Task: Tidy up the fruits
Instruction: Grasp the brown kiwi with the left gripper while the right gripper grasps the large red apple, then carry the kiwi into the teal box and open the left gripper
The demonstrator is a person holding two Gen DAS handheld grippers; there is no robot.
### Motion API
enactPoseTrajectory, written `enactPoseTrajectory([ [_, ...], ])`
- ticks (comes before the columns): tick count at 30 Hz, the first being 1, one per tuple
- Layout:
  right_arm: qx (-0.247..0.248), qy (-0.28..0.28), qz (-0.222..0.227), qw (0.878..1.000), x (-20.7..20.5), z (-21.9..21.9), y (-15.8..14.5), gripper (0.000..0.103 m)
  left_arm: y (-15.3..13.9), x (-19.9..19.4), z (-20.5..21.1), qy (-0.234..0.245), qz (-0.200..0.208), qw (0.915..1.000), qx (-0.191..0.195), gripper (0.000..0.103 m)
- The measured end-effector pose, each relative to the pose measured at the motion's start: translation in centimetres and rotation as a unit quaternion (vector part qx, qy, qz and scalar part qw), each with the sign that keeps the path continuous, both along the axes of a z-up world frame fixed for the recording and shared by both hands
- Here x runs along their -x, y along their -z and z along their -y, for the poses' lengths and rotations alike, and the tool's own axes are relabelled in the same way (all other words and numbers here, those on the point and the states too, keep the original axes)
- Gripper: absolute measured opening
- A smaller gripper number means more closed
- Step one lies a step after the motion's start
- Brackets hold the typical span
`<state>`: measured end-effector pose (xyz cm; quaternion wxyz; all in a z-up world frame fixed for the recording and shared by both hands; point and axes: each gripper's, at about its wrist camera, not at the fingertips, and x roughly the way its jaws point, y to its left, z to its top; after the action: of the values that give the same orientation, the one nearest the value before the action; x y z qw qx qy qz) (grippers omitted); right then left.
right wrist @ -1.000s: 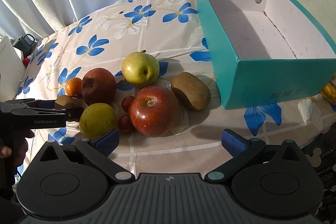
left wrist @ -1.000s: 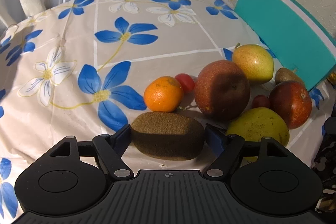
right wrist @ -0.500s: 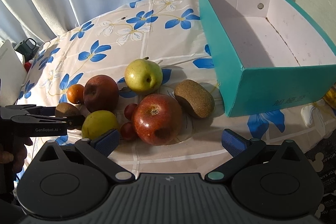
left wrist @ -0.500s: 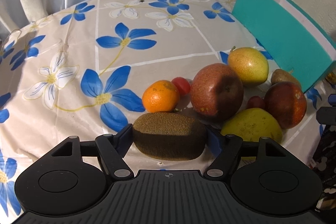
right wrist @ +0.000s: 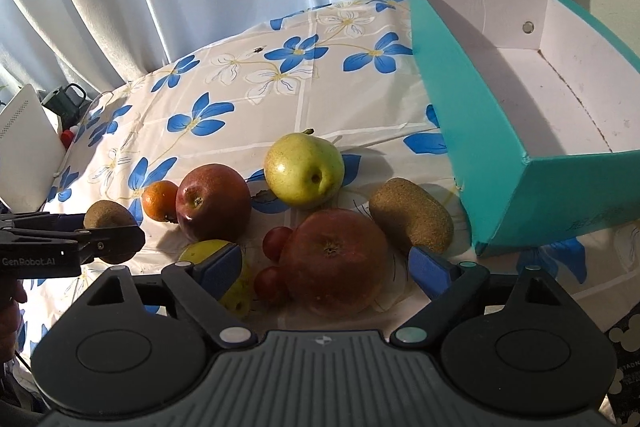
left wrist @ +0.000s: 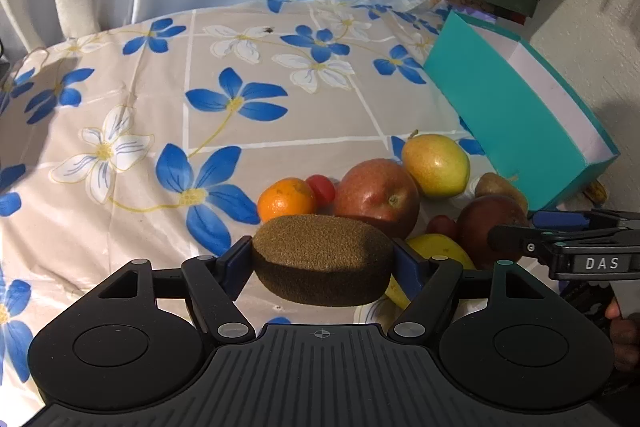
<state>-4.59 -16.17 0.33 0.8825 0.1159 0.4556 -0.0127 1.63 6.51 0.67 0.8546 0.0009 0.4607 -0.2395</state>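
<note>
L claw (left wrist: pixel 322 261) is clamped end-to-end on a kiwi (left wrist: pixel 322 259), lifted just off the desk (left wrist: pixel 120 99), beside the orange (left wrist: pixel 285 199). R claw (right wrist: pixel 324 263) gapes wide w/ nothing gripped, straddling the big red apple (right wrist: pixel 334 261). Teal box (right wrist: pixel 500 115) sits w/ nothing in it at far right, well apart from the held kiwi. Best approach, IMO: keep squeeze steady, carry kiwi high over the fruit pile, cross behind R claw, lower inside box before letting go.
</note>
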Motion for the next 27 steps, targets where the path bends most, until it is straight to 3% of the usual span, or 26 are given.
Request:
enactPoseTrajectory([
  [4, 0.002, -0.002, -0.014, 1.000, -0.9, -0.3, 1.0, 0.079, -0.1, 0.1, -0.2, 0.001, -0.002, 1.0000, 0.002, 0.077],
  [8, 0.015, 0.005, -0.033, 0.999, -1.5, -0.4, 2.1, 0.072, -0.3, 0.1, 0.1, 0.005, 0.000, 1.0000, 0.002, 0.077],
  [18, 0.015, 0.003, -0.021, 1.000, -1.3, -0.2, 2.7, 0.071, -0.8, 0.1, 1.7, 0.021, 0.001, 0.9998, -0.007, 0.077],
  [27, 0.030, 0.011, 0.028, 0.999, 1.4, 0.6, -0.7, 0.071, -4.1, -1.7, 5.1, 0.044, 0.031, 0.9983, -0.023, 0.077],
])
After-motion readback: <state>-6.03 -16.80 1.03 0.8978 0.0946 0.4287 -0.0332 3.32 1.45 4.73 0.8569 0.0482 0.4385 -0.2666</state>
